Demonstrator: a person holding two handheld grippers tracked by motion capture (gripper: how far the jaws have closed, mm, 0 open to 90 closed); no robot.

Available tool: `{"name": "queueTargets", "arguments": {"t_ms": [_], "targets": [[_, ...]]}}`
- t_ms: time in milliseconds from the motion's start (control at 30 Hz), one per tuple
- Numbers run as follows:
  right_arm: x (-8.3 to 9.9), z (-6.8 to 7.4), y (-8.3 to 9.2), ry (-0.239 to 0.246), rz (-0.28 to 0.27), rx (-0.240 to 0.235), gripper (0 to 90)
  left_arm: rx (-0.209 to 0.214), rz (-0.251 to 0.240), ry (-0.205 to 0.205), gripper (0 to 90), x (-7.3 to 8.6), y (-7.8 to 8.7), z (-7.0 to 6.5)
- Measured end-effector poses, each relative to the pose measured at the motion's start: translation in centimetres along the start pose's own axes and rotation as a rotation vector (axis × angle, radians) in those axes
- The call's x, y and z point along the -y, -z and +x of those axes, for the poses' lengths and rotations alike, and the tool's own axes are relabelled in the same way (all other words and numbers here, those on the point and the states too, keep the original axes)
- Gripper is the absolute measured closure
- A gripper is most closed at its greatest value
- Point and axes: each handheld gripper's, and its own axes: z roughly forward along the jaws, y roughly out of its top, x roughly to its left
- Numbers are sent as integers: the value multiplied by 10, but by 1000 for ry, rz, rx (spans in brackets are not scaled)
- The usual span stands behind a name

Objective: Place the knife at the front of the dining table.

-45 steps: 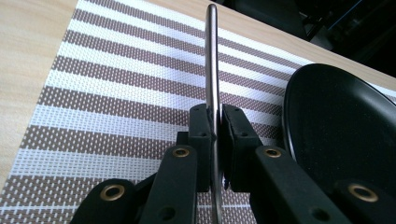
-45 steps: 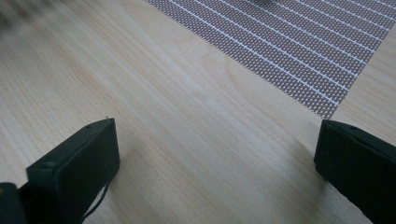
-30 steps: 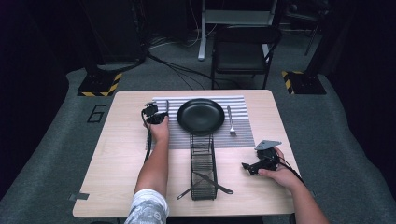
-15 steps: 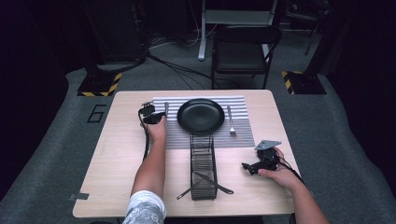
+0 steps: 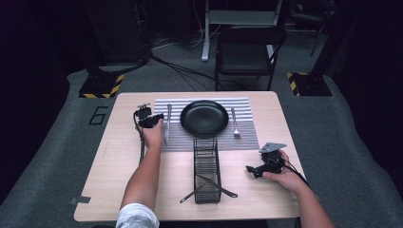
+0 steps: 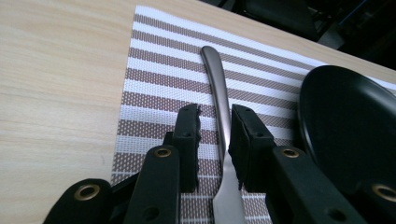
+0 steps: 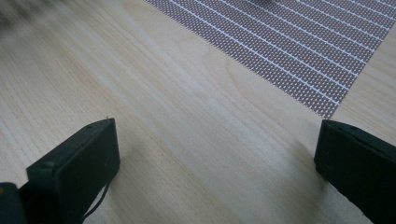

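Observation:
A silver knife (image 6: 218, 88) lies flat on the striped placemat (image 6: 159, 74), left of the black plate (image 5: 204, 118). My left gripper (image 6: 215, 121) hovers just over the knife's handle, which runs through the gap between the jaws. Those jaws have just been opening, and the left pad stands clear of the metal. In the high view the left gripper (image 5: 151, 118) sits at the mat's left edge beside the knife (image 5: 167, 124). My right gripper (image 5: 259, 167) rests low over bare wood at the table's right, and in its own view its jaws (image 7: 217, 140) are spread wide with nothing between them.
A fork (image 5: 234, 122) lies on the mat right of the plate. A black wire basket (image 5: 207, 161) with a couple of utensils stands in the table's middle, toward the near edge. A folding chair (image 5: 247, 52) stands beyond the far edge.
The left gripper has drawn back and up a little from the knife, which stays on the mat. The right hand has kept still.

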Motion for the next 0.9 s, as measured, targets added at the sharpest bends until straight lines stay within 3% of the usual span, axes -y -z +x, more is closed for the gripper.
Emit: {"name": "queueTargets", "arguments": {"t_ms": [267, 467, 900], "targets": [[0, 0, 0, 3, 1, -1, 0, 30, -23, -39, 721, -10, 34, 8], [0, 0, 0, 4, 0, 0, 0, 57, -33, -41, 715, -17, 61, 16], [0, 0, 0, 3, 1, 0, 0, 118, -24, -119, 686, -4, 107, 22]]}}
